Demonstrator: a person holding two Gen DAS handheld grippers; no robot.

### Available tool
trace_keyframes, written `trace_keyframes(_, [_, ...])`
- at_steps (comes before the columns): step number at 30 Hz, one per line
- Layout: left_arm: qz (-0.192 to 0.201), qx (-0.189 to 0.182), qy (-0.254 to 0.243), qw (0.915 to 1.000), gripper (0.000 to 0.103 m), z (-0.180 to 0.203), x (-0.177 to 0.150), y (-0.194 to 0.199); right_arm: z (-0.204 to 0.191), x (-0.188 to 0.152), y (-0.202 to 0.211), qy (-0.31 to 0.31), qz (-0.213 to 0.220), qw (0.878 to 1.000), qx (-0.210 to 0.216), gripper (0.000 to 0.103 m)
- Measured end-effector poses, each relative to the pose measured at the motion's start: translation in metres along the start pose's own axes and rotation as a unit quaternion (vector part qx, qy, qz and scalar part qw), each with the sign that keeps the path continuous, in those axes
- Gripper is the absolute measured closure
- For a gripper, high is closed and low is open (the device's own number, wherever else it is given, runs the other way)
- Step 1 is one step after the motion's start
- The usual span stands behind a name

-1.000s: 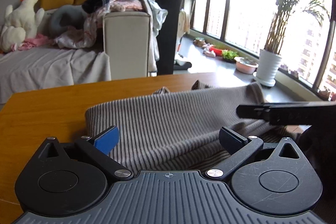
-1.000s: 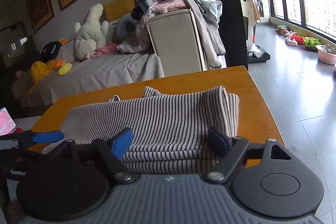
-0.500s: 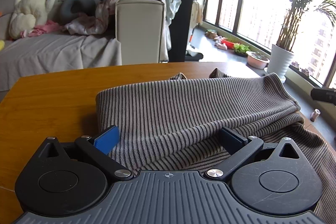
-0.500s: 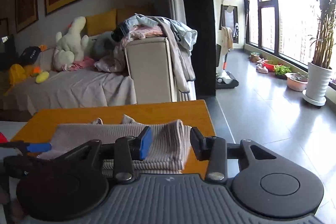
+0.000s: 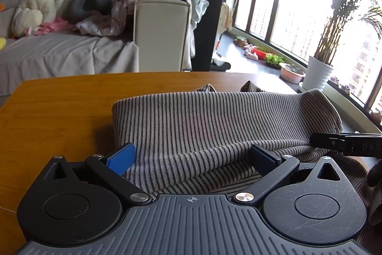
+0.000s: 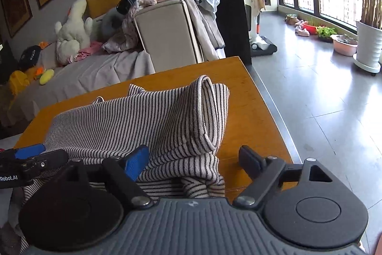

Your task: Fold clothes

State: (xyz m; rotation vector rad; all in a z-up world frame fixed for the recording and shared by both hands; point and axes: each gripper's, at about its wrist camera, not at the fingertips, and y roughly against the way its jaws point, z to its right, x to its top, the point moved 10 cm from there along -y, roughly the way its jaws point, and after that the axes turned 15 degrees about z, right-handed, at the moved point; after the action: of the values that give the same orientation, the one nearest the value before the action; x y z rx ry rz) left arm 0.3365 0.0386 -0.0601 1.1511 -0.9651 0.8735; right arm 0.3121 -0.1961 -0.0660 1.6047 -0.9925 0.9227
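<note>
With both the left gripper [image 5: 191, 159] and right gripper [image 6: 194, 159] spread wide after the right's jaws just reopened, the striped garment's [image 6: 133, 126] raised right-hand fold could slump unheld on the wooden table [image 6: 248, 111].

Wooden table [image 5: 55, 106], folded striped garment [image 5: 214, 126] lying on it
</note>
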Motion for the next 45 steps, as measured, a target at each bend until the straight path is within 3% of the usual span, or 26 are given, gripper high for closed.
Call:
trace_keyframes(6, [0.001, 0.0, 0.0, 1.0, 0.0, 0.0, 0.0, 0.001, -0.007, 0.024, 0.016, 0.05, 0.081, 0.995, -0.029, 0.032])
trace_keyframes(9, [0.002, -0.001, 0.003, 1.0, 0.0, -0.001, 0.0, 0.002, -0.007, 0.028, 0.006, 0.05, 0.073, 0.996, -0.029, 0.037])
trace_keyframes(11, [0.002, -0.002, 0.005, 1.0, 0.0, -0.001, 0.0, 0.002, -0.009, 0.028, -0.004, 0.053, 0.059, 0.997, -0.023, 0.062])
trace_keyframes(12, [0.003, -0.002, 0.006, 1.0, 0.0, -0.001, 0.0, 0.002, -0.013, 0.026, -0.006, 0.059, 0.053, 0.997, -0.018, 0.081])
trace_keyframes(14, [0.005, -0.003, 0.008, 0.9999, 0.0, -0.002, 0.001, 0.002, -0.02, 0.029, -0.006, 0.068, 0.054, 0.996, -0.007, 0.085])
trace_keyframes(16, [0.006, -0.004, 0.012, 0.9999, 0.0, -0.002, 0.001, 0.003, -0.026, 0.043, 0.002, 0.063, 0.074, 0.995, 0.006, 0.096])
trace_keyframes(20, [0.009, -0.006, 0.015, 0.9998, 0.0, -0.002, 0.001, 0.004, -0.023, 0.077, 0.023, 0.05, 0.118, 0.992, 0.009, 0.099])
trace_keyframes(23, [0.01, -0.007, 0.018, 0.9998, 0.0, -0.003, 0.001, 0.004, -0.008, 0.066, 0.017, 0.069, 0.093, 0.993, -0.022, 0.1])
trace_keyframes(26, [0.011, -0.008, 0.02, 0.9997, 0.0, -0.003, 0.001, 0.005, 0.019, 0.027, 0.0, 0.062, 0.031, 0.996, -0.06, 0.1])
trace_keyframes(30, [0.011, -0.008, 0.021, 0.9997, 0.0, -0.003, 0.001, 0.004, 0.039, 0.02, -0.001, 0.013, 0.017, 0.997, -0.077, 0.099])
trace_keyframes(32, [0.011, -0.008, 0.021, 0.9997, 0.0, -0.003, 0.001, 0.004, 0.028, 0.035, 0.006, 0.033, 0.046, 0.997, -0.06, 0.098])
trace_keyframes(33, [0.011, -0.008, 0.022, 0.9997, 0.0, -0.003, 0.001, 0.003, 0.021, 0.04, 0.007, 0.036, 0.053, 0.997, -0.046, 0.089])
trace_keyframes(34, [0.011, -0.008, 0.022, 0.9997, 0.0, -0.003, 0.001, 0.003, 0.013, 0.045, 0.009, 0.038, 0.06, 0.997, -0.03, 0.074])
trace_keyframes(36, [0.011, -0.008, 0.022, 0.9997, 0.0, -0.002, 0.001, 0.003, 0.004, 0.049, 0.004, 0.041, 0.063, 0.997, -0.023, 0.058])
trace_keyframes(38, [0.013, -0.009, 0.025, 0.9996, 0.0, -0.003, 0.002, 0.003, -0.002, 0.039, -0.011, 0.049, 0.043, 0.998, -0.019, 0.054])
trace_keyframes(39, [0.014, -0.009, 0.026, 0.9995, 0.0, -0.003, 0.002, 0.004, -0.004, 0.031, -0.017, 0.054, 0.031, 0.998, -0.018, 0.055])
trace_keyframes(40, [0.015, -0.008, 0.027, 0.9995, 0.0, -0.003, 0.003, 0.004, -0.007, 0.022, -0.023, 0.058, 0.019, 0.998, -0.017, 0.068])
trace_keyframes(42, [0.019, -0.007, 0.028, 0.9994, 0.0, -0.003, 0.003, 0.005, -0.014, 0.02, -0.019, 0.084, 0.035, 0.996, -0.021, 0.085])
trace_keyframes(45, [0.03, -0.004, 0.03, 0.9991, 0.0, -0.004, 0.005, 0.008, -0.023, 0.046, 0.002, 0.081, 0.079, 0.994, -0.001, 0.091])
